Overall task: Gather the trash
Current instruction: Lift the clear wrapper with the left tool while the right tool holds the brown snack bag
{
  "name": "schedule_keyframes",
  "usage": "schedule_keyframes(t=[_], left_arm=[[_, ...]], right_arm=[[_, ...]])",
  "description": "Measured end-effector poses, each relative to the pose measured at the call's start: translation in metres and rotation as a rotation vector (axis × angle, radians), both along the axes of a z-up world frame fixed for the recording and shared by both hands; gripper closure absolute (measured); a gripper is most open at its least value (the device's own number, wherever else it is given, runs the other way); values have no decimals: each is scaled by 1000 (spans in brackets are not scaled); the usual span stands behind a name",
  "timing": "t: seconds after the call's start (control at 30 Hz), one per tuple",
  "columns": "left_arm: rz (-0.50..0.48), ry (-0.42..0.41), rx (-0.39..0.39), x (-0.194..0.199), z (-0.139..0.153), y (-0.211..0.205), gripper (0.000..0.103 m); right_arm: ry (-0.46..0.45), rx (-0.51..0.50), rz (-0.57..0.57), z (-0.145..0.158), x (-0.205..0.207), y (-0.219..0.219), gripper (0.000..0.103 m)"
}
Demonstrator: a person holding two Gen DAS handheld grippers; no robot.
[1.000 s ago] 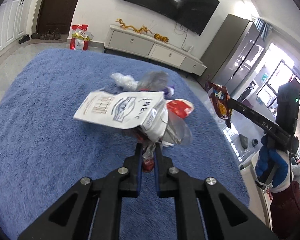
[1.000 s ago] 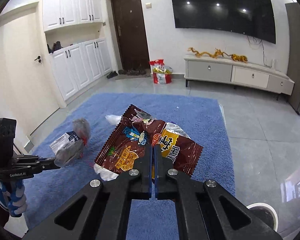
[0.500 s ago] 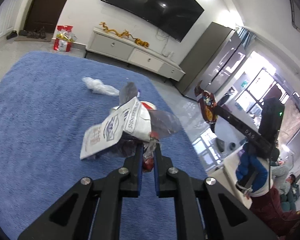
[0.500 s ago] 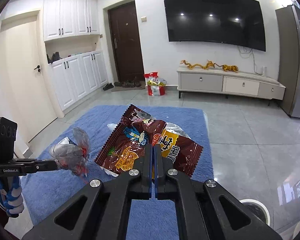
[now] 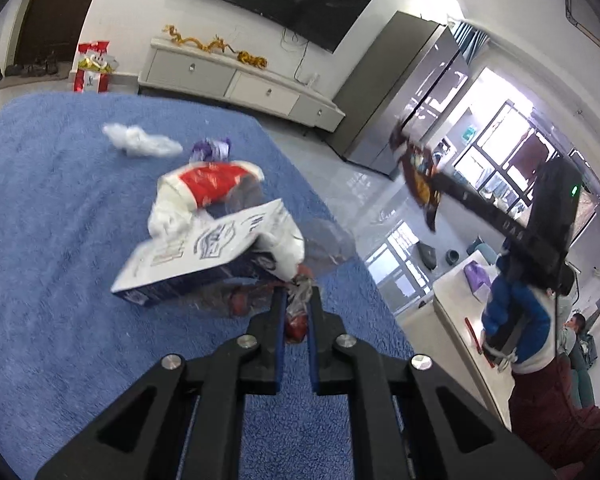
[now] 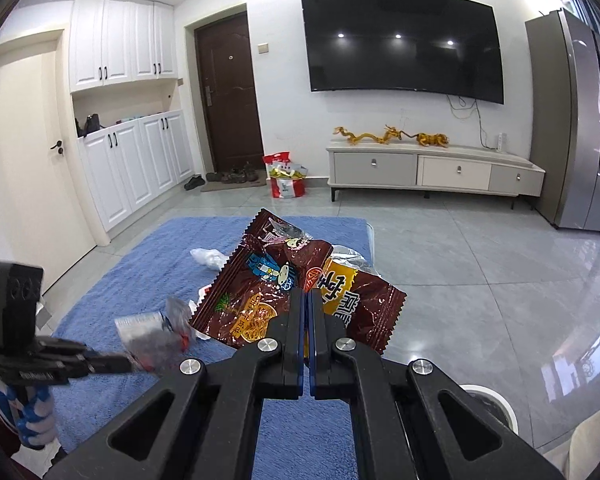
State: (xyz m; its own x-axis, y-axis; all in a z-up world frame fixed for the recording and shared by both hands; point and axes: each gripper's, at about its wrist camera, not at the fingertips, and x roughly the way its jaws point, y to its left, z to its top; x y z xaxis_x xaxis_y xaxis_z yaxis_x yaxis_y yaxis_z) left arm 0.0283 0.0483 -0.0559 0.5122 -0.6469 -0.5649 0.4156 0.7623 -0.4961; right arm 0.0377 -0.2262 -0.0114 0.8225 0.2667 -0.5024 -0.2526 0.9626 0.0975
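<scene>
Left gripper (image 5: 296, 300): clamped on a clear bag (image 5: 236, 252) of rubbish, now swung lower over the rug (image 5: 52, 220).
Right gripper (image 6: 308, 300): still pinching the brown wrapper (image 6: 296, 292); bin (image 6: 488, 404) next, I'd guess.

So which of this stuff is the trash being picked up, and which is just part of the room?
Part of the job:
- clear plastic bundle in left gripper
- brown snack wrapper in right gripper
- white crumpled bag
- red-and-white wrapper
- purple wrapper

Just there:
- TV
- golden dragon ornaments
- blue rug
</scene>
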Motion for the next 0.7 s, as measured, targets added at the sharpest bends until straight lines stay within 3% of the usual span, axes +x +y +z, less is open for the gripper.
schedule_keyframes(t=[0.33, 0.7], left_arm=[[79, -126, -31, 9, 59, 37, 95], [98, -169, -12, 20, 82, 36, 95]], right_arm=[[2, 19, 6, -5, 6, 1, 102], [-4, 41, -20, -10, 4, -14, 102]])
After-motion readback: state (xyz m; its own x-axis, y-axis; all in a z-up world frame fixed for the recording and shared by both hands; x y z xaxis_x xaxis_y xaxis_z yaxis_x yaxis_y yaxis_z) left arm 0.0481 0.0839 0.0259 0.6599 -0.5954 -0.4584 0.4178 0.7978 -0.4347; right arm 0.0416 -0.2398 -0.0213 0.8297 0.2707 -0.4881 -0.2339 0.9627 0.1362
